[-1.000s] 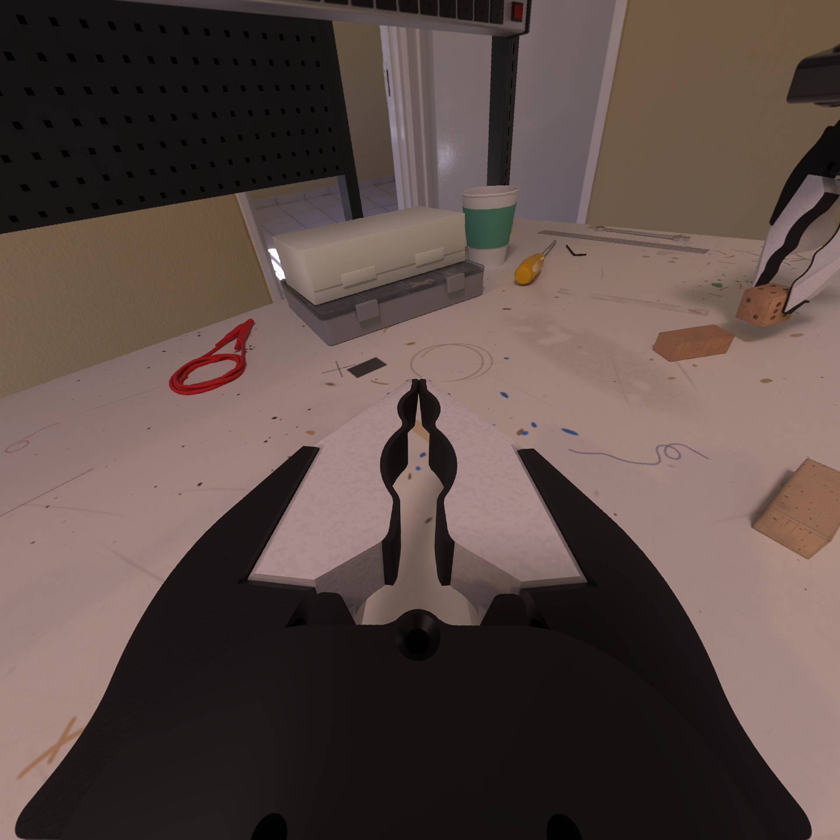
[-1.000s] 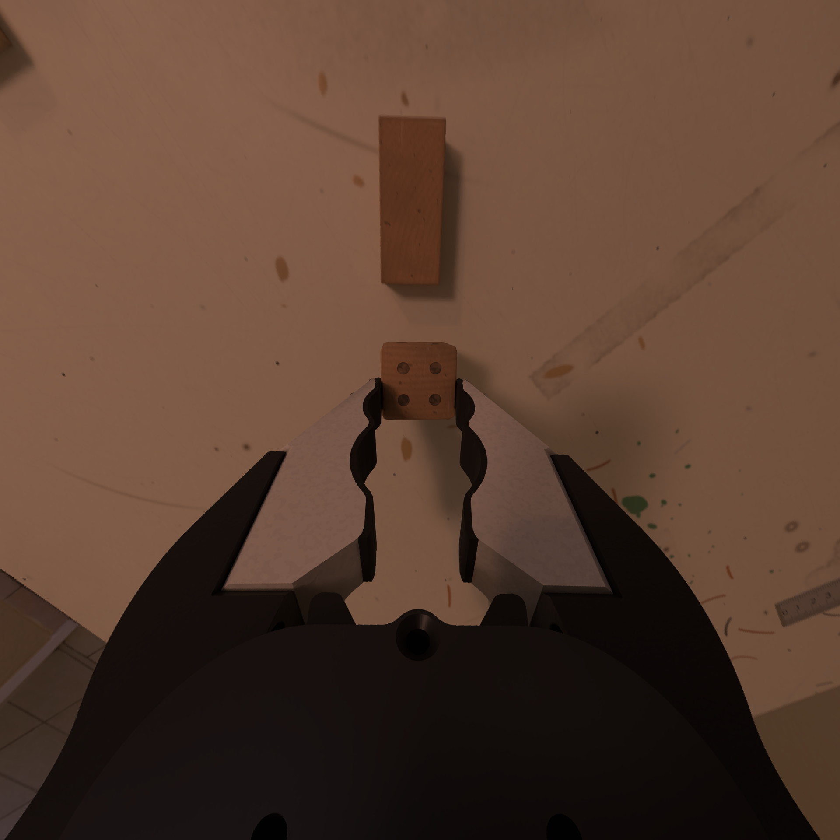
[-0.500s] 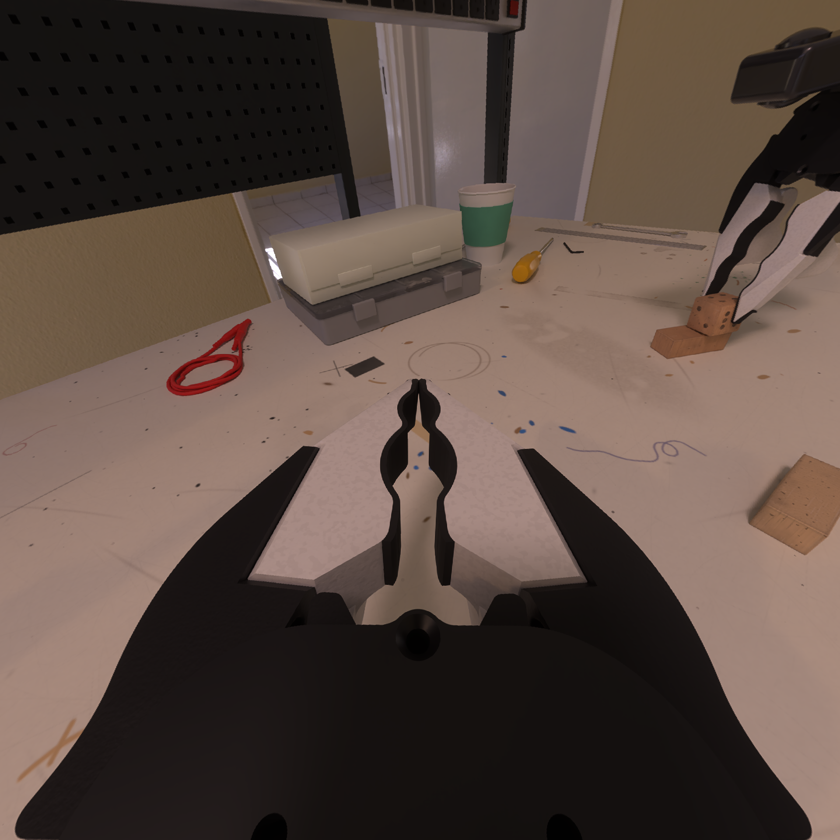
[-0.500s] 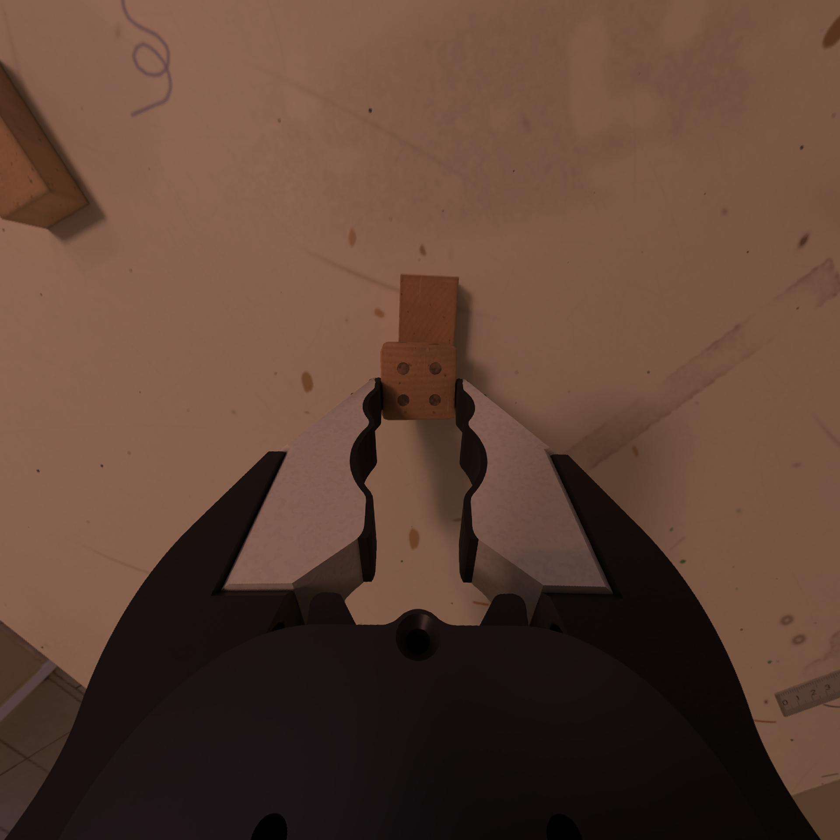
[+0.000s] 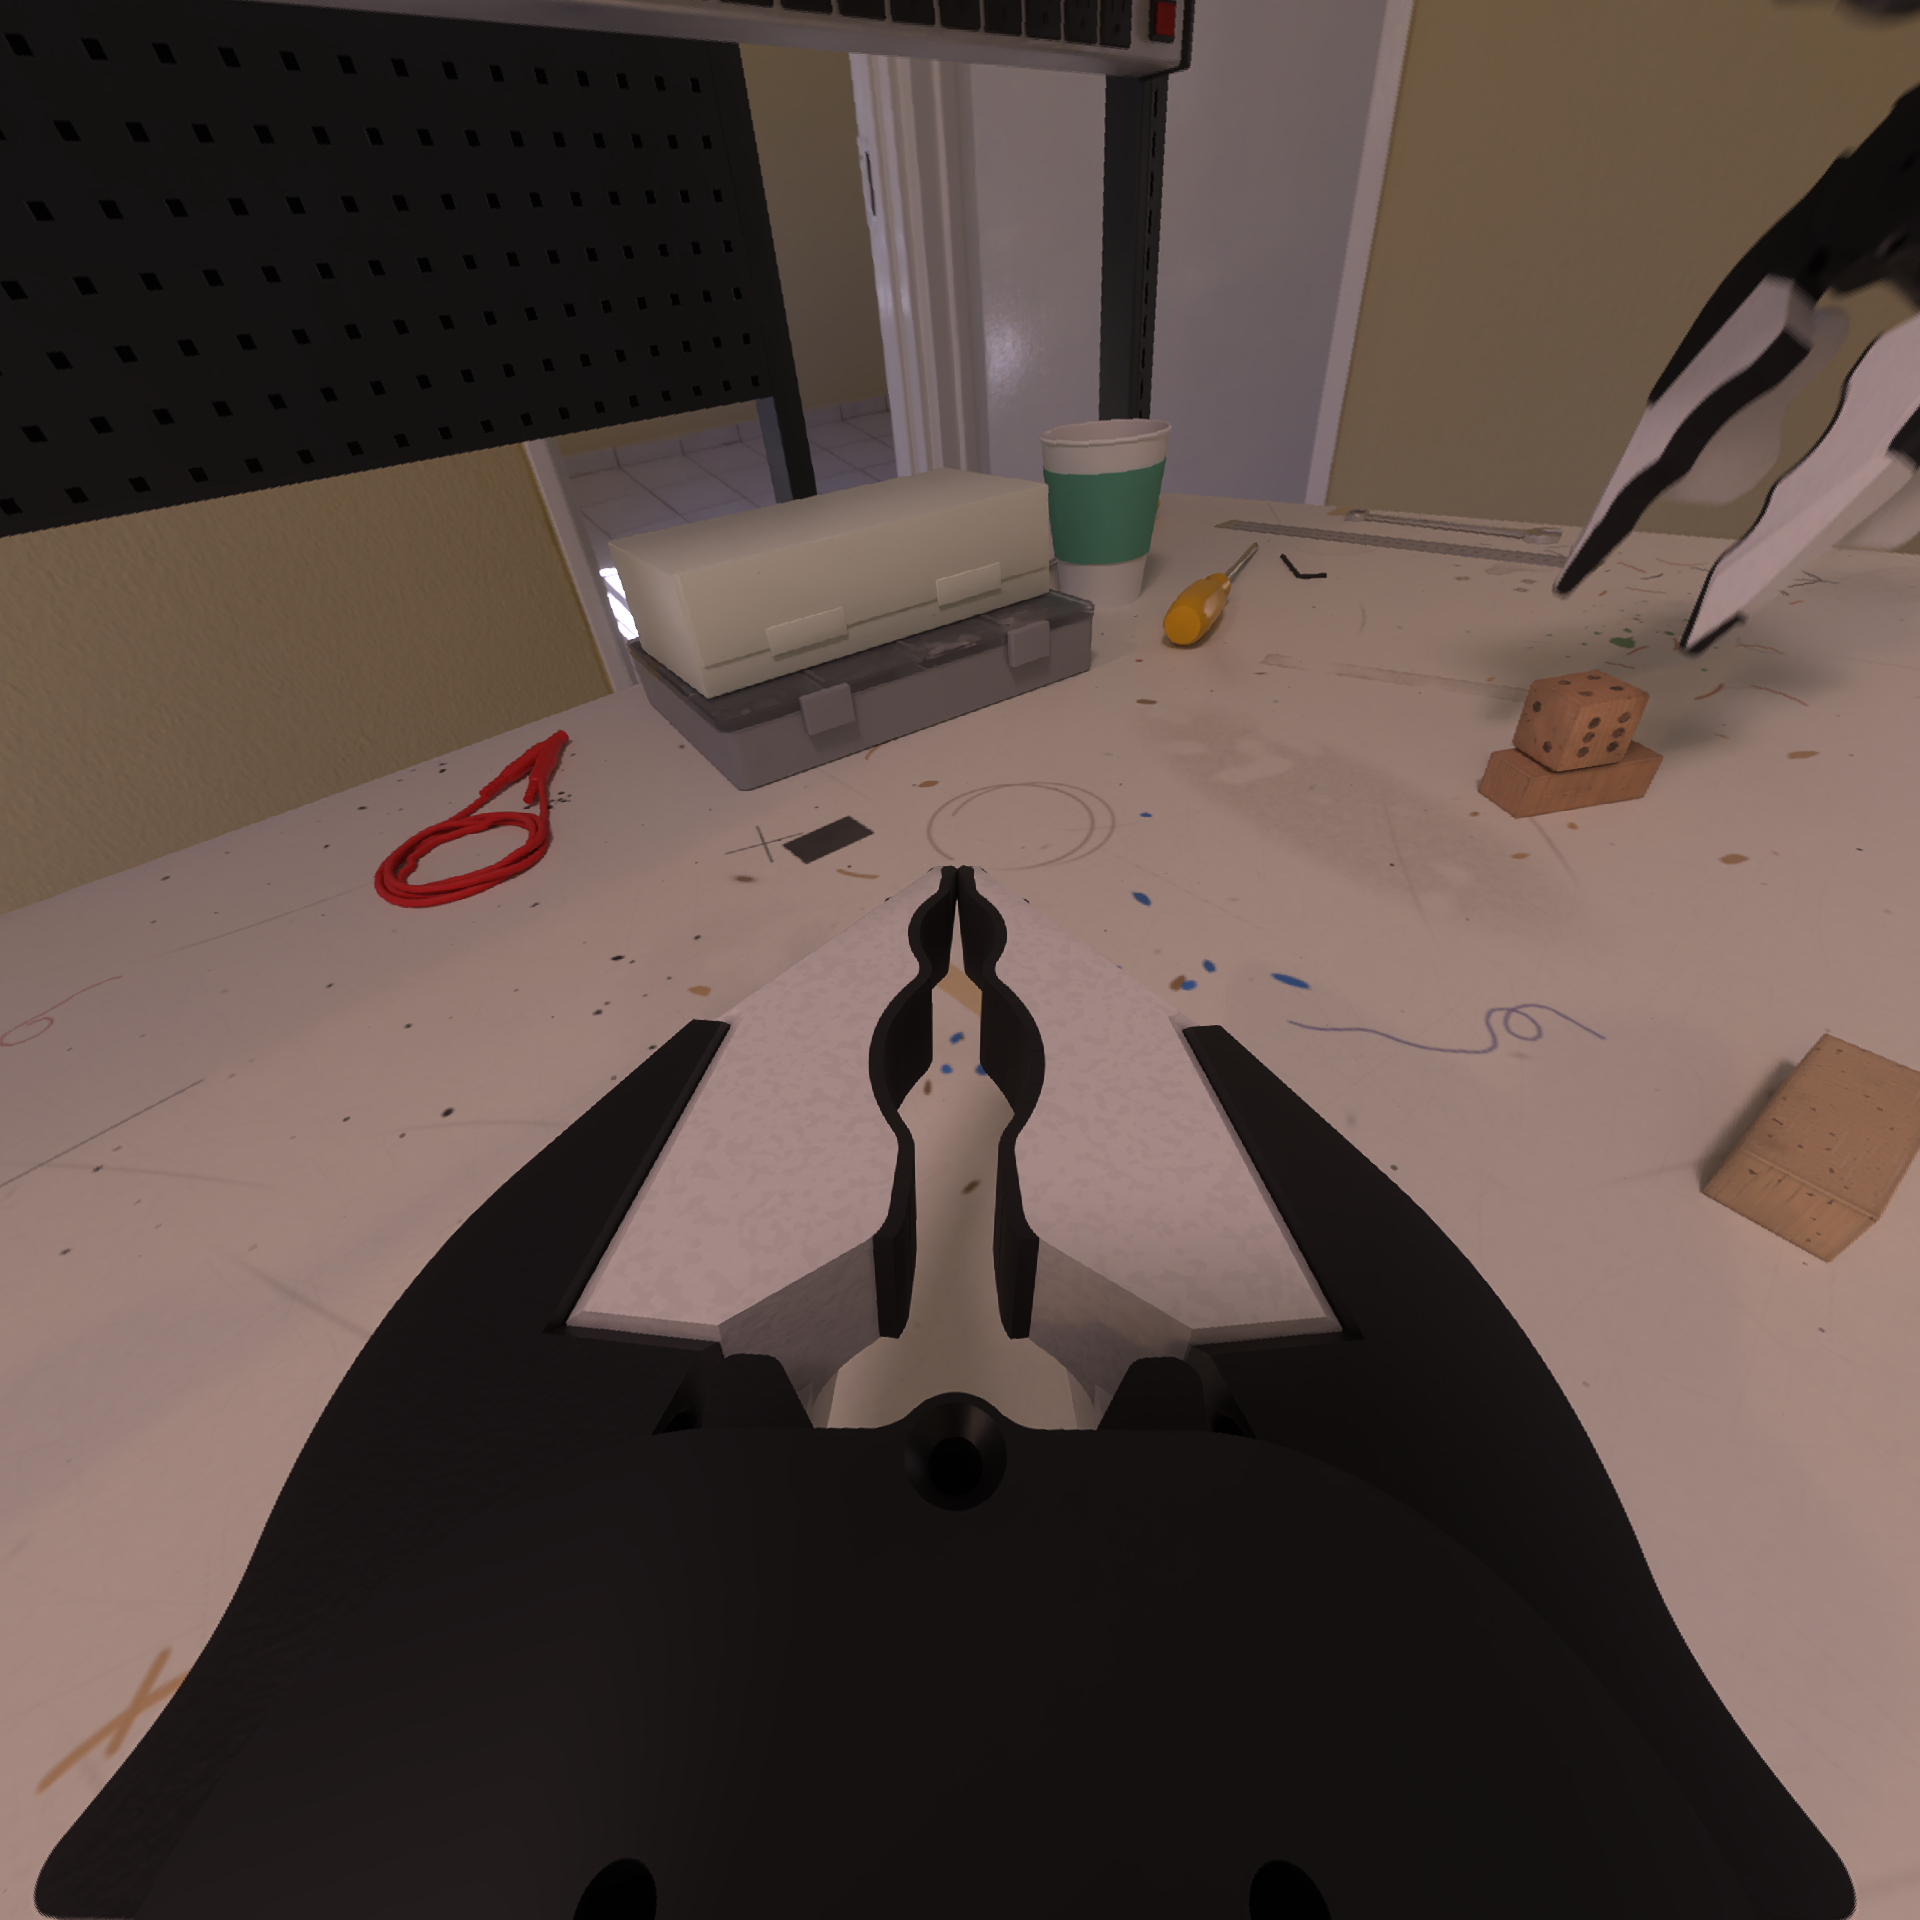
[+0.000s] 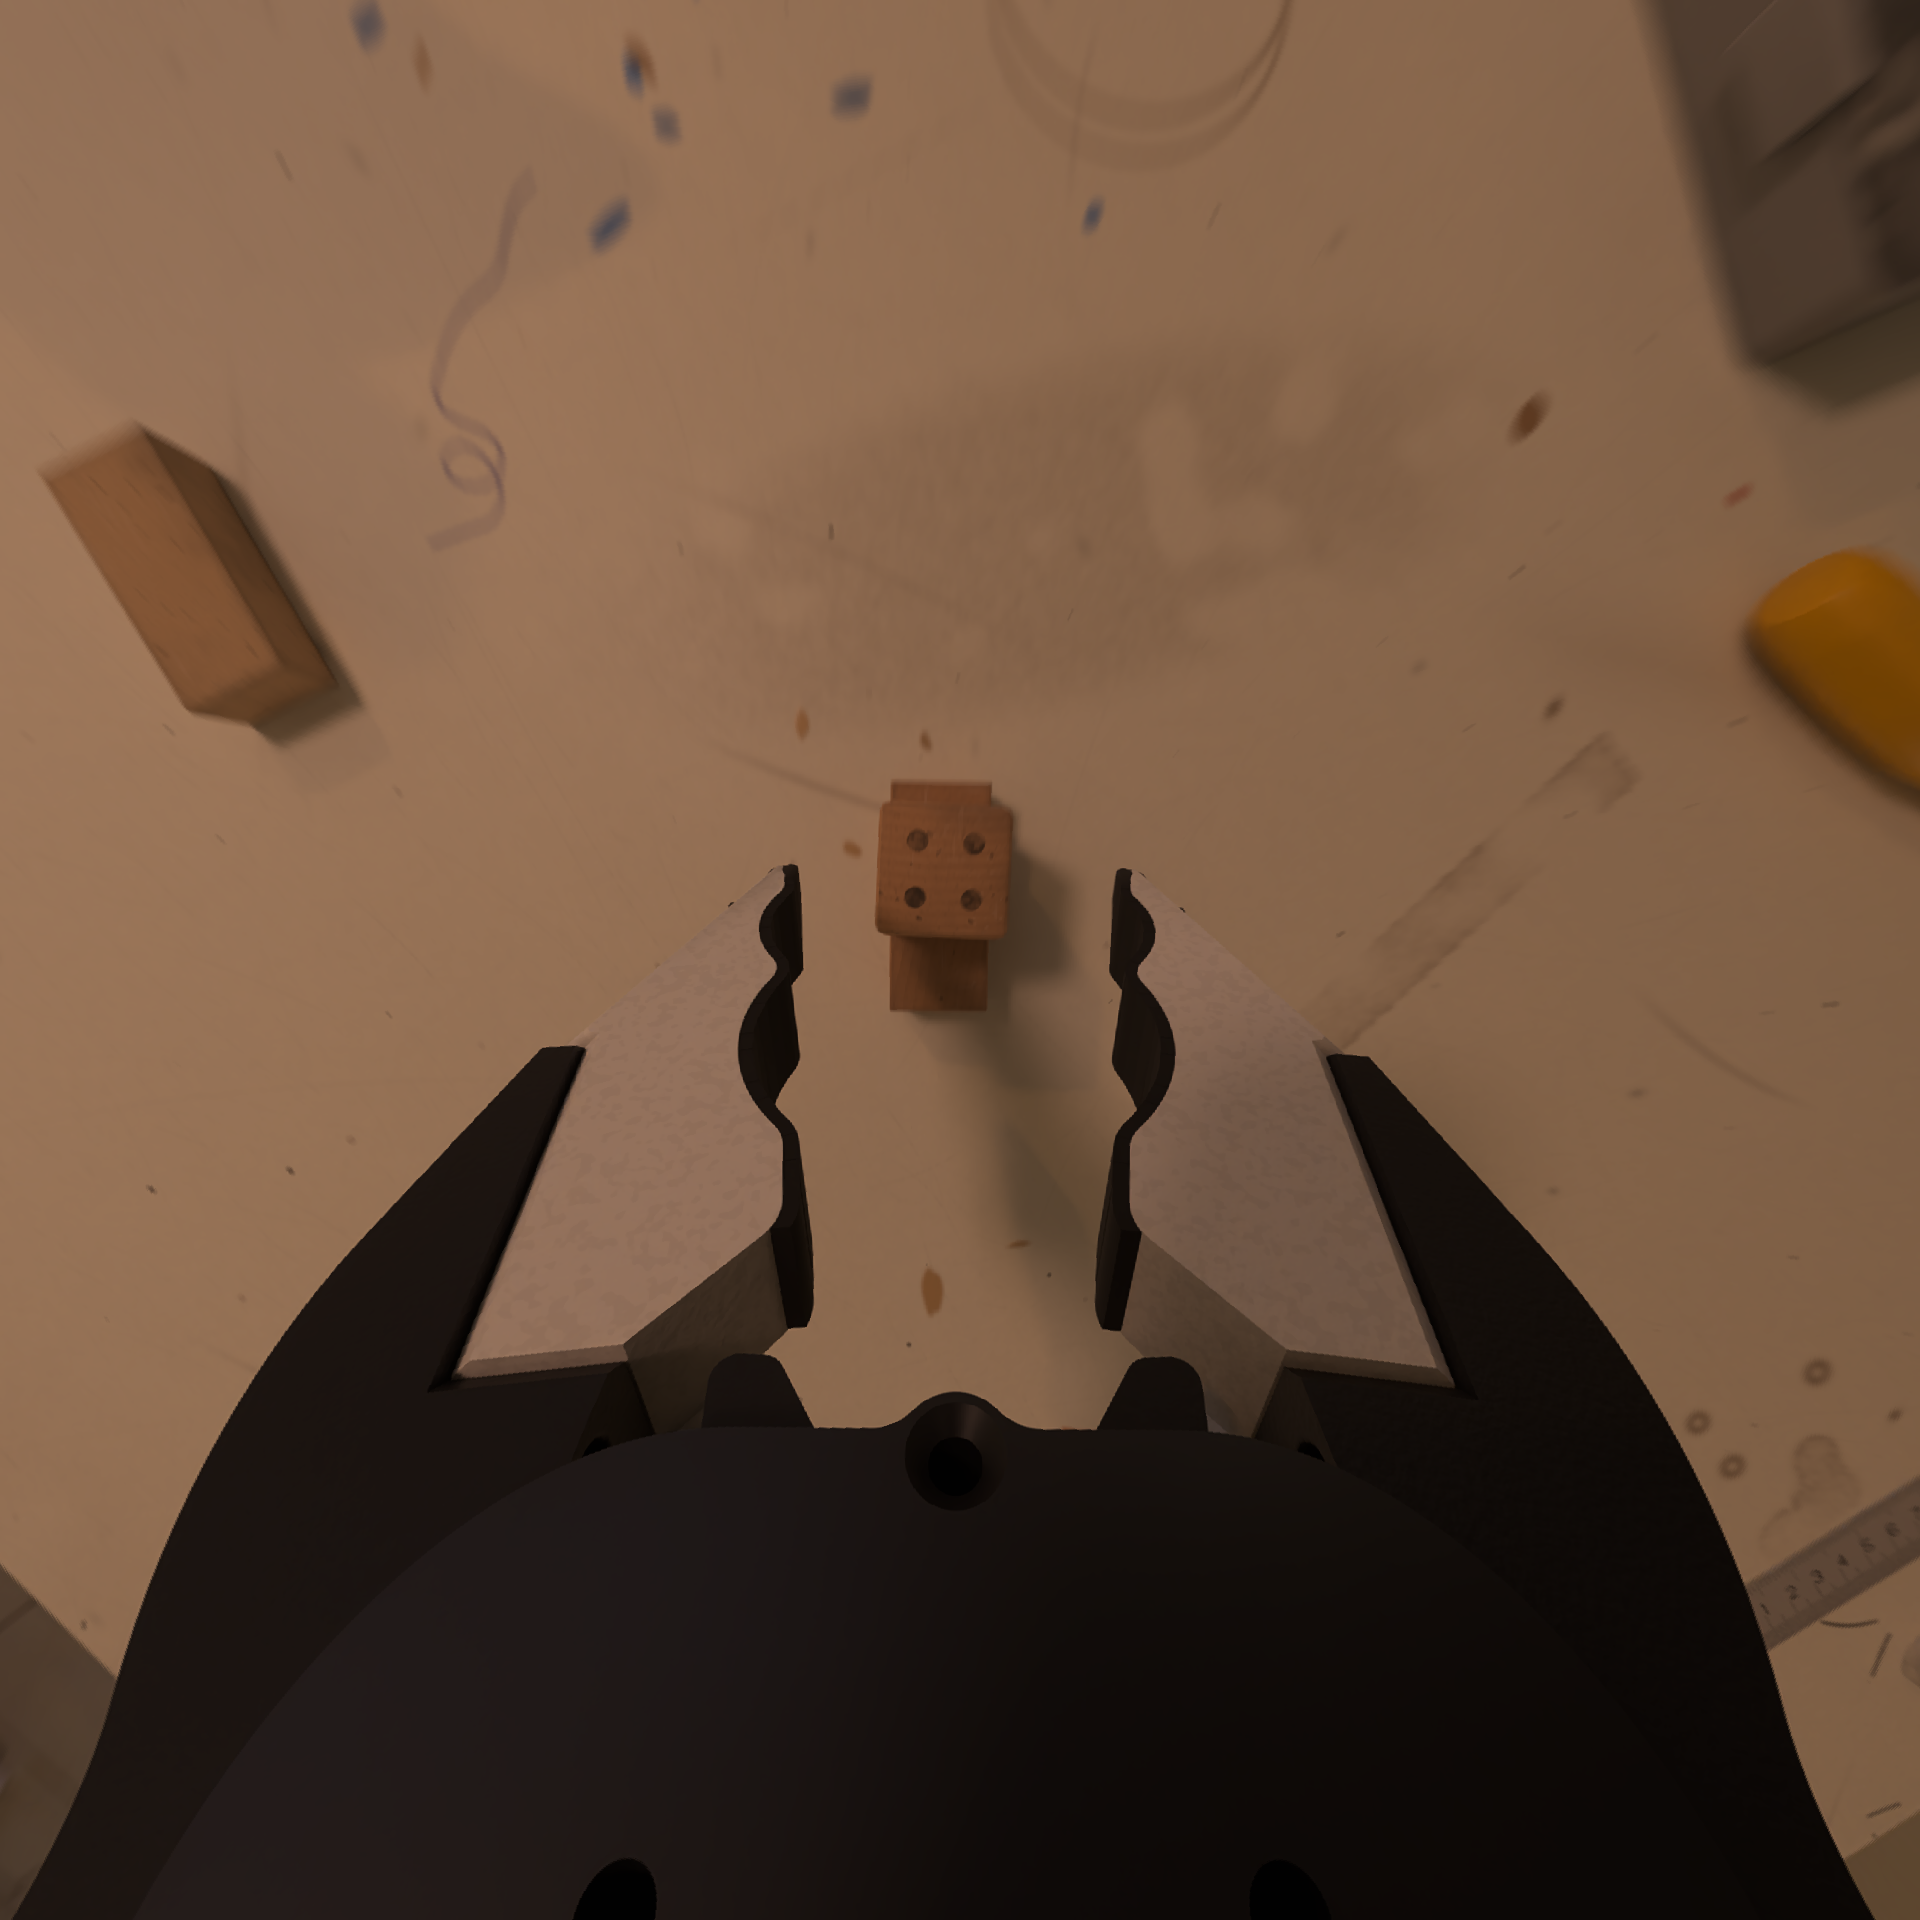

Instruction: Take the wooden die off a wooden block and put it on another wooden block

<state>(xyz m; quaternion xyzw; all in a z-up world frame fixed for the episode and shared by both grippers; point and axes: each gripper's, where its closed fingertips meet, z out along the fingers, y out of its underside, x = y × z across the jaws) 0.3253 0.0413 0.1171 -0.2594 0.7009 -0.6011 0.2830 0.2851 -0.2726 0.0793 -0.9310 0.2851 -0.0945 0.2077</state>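
Observation:
The wooden die (image 5: 1580, 719) sits on a small flat wooden block (image 5: 1569, 781) at the right of the table. In the right wrist view the die (image 6: 943, 872) shows four pips on top and covers most of that block (image 6: 937, 975). My right gripper (image 6: 956, 883) is open and empty, raised above the die; it also shows in the left wrist view (image 5: 1636, 608). A second, lighter wooden block (image 5: 1820, 1146) lies nearer, and shows in the right wrist view (image 6: 187, 587) too. My left gripper (image 5: 956, 873) is shut and empty, low over the table's middle.
A cream case on a grey case (image 5: 852, 623), a green-banded paper cup (image 5: 1103, 504), a yellow-handled screwdriver (image 5: 1200, 605) and a metal ruler (image 5: 1392, 532) stand at the back. A red cable (image 5: 468, 852) lies at the left. A black pegboard (image 5: 364, 239) hangs behind.
My right gripper brought the die over the flat block, opened and let it go there, then rose up and away. My left gripper has not moved.

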